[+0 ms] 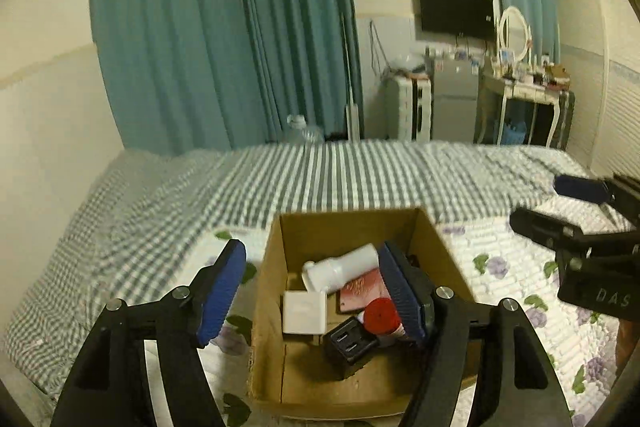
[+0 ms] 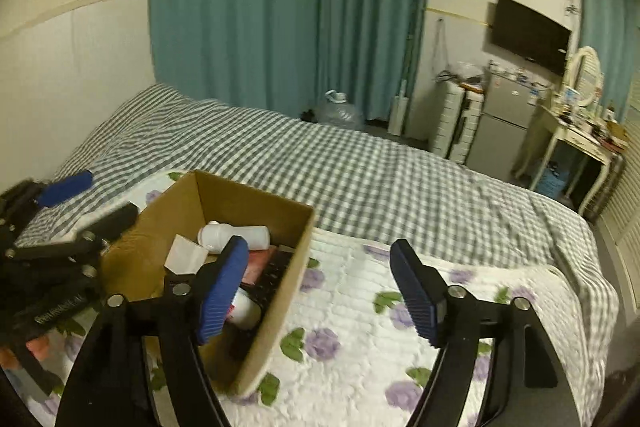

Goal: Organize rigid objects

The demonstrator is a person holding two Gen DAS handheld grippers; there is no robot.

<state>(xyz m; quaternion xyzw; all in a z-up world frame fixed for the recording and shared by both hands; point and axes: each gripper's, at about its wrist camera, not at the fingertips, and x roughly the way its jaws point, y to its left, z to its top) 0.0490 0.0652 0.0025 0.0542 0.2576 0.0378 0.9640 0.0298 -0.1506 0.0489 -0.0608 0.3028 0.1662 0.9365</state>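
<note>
Left claw (image 1: 312,291): wide open and empty, hanging over the box's left wall, one blue pad outside it and one above the contents.
Right claw (image 2: 320,291): also spread wide, holding nothing, astride the box's right wall above the floral quilt (image 2: 360,339).
Cardboard box (image 1: 272,287): open-topped, standing on the quilt on the bed; light and stiff, though its thin walls would likely buckle if pinched hard. Best taken at a wall near a corner.
Black adapter (image 1: 350,341): nearest item in the box; hard, boxy, probably the heaviest piece. Flat opposite faces suit the pads.
Red-capped tube (image 1: 382,317): touching the adapter; small, round, liable to roll. Grip across the body.
White square block (image 1: 305,311): rigid, smooth, flat-sided; easy to clamp.
Pink card (image 1: 362,291): lying flat under the others; thin, hard to lift except by an edge.
White bottle (image 1: 340,267): on its side at the back; light, slick plastic. Take it mid-body.
Checked bedspread (image 1: 280,183): soft footing beyond.
</note>
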